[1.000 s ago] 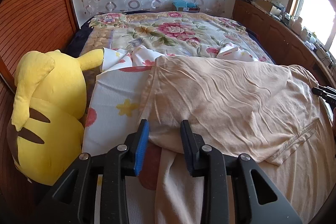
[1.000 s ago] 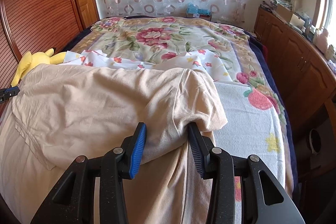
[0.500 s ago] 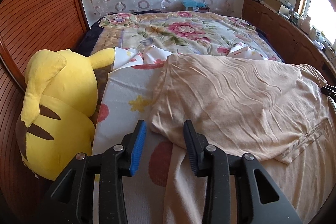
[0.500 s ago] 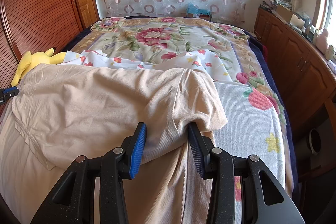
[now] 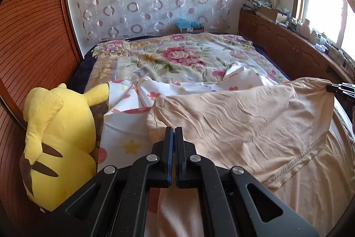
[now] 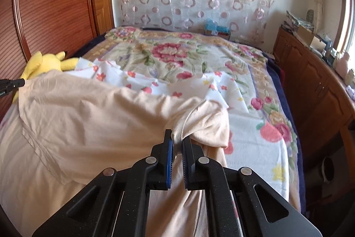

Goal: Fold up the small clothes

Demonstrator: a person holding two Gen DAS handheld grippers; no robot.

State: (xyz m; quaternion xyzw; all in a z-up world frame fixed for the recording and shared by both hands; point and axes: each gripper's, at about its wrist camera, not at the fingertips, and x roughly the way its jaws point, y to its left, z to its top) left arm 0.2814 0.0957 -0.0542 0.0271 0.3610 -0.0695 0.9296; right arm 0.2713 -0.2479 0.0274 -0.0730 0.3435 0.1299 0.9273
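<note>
1. Beige shirt point(image 5: 244, 117) lies spread on the bed point(image 5: 177, 54), over a white floral sheet point(image 5: 124, 126).
2. Left gripper point(image 5: 174, 134): fingers together, clamped on shirt's left edge.
3. Right gripper point(image 6: 176, 139): nearly closed, pinching bunched fabric at shirt's right sleeve.
4. Yellow plush toy point(image 5: 55, 139) sits just beside the sheet, w/ wooden headboard point(image 5: 33, 48) behind.

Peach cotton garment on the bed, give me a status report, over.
Left claw shut on peach cotton garment, near edge. Right claw shut on it, opposite end. Garment stretched between both claws. Yellow plush toy sits left, apart from garment.
</note>
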